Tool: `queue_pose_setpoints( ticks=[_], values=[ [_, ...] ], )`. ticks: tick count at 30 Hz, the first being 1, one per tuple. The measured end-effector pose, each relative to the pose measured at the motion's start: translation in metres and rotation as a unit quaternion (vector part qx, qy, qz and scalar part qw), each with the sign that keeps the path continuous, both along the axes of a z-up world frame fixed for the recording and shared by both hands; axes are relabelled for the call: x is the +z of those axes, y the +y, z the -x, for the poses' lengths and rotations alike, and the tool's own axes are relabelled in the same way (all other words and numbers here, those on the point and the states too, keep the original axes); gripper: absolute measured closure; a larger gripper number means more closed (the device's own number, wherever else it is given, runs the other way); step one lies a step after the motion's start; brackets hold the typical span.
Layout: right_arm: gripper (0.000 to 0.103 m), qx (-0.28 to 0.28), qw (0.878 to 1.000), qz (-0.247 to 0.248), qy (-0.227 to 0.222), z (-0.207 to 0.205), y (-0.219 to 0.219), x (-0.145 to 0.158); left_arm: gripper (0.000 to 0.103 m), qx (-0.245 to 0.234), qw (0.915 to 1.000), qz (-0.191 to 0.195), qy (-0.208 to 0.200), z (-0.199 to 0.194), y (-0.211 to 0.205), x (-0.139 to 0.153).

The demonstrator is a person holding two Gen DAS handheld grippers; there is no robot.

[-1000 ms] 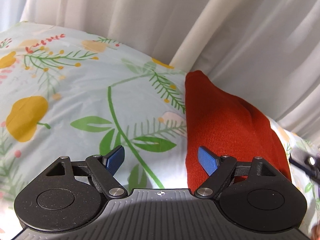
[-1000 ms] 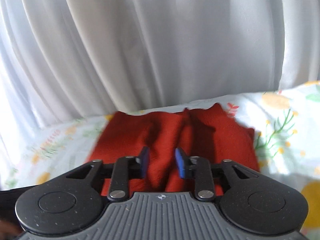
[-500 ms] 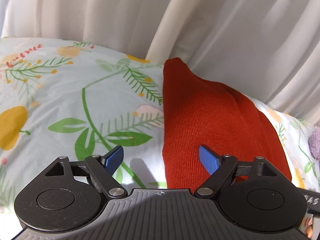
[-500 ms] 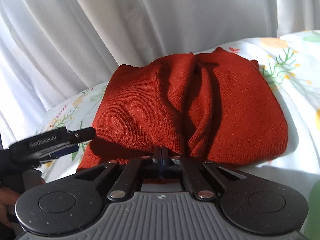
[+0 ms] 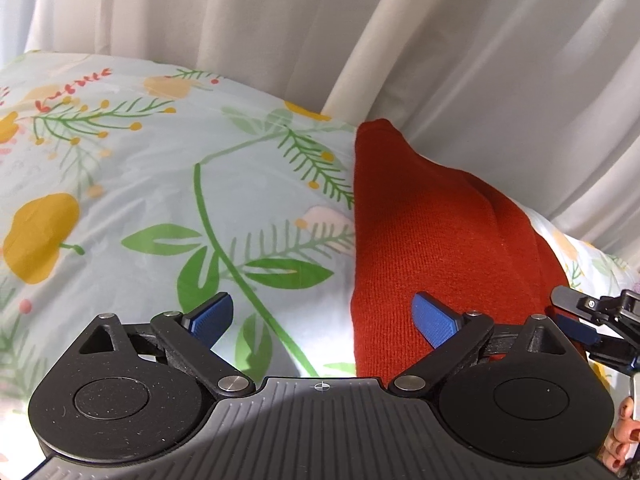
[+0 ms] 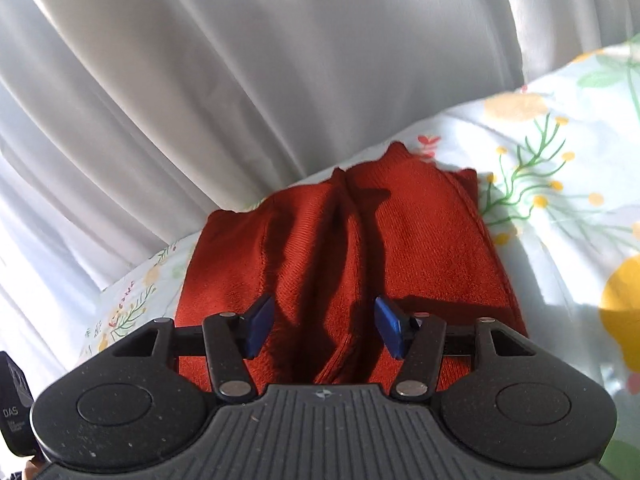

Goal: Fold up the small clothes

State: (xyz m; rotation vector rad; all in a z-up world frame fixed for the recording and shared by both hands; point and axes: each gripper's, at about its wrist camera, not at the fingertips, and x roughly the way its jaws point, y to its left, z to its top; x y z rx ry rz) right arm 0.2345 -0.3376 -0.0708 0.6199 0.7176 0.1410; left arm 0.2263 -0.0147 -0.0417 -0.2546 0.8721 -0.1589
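A red knitted garment (image 5: pixel 432 240) lies folded on a floral bedsheet (image 5: pixel 160 184); it also shows in the right wrist view (image 6: pixel 348 248), with a raised crease down its middle. My left gripper (image 5: pixel 322 318) is open and empty, low over the sheet, its right pad over the garment's left edge. My right gripper (image 6: pixel 323 326) is open and empty, its blue pads either side of the central crease at the garment's near edge. The right gripper also shows at the right edge of the left wrist view (image 5: pixel 588 320).
White curtains (image 6: pixel 280 80) hang close behind the bed along the garment's far edge. The floral sheet (image 6: pixel 560 200) stretches to the right of the garment. The person's hand (image 5: pixel 624 436) shows at the lower right of the left wrist view.
My right gripper was shut on the garment's middle fold half a second ago; it has now opened and let go. My left gripper stayed open and shifted slightly left.
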Motion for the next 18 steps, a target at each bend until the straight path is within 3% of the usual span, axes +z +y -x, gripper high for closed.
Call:
queue_pose_setpoints(
  ticks=[10, 16, 18],
  values=[
    [0.047, 0.018, 0.998, -0.063, 0.018, -0.041, -0.001, -0.012, 0.004, 0.011, 0.9999, -0.009, 0.008, 0.004, 0.014, 0.002],
    [0.052, 0.043, 0.998, -0.047, 0.008, -0.054, 0.015, -0.006, 0.004, 0.005, 0.9999, -0.006, 0.009, 0.008, 0.014, 0.003],
    [0.061, 0.054, 0.998, -0.028, 0.007, -0.056, 0.023, -0.004, 0.004, -0.002, 0.9999, -0.006, 0.008, 0.009, 0.011, 0.003]
  ],
)
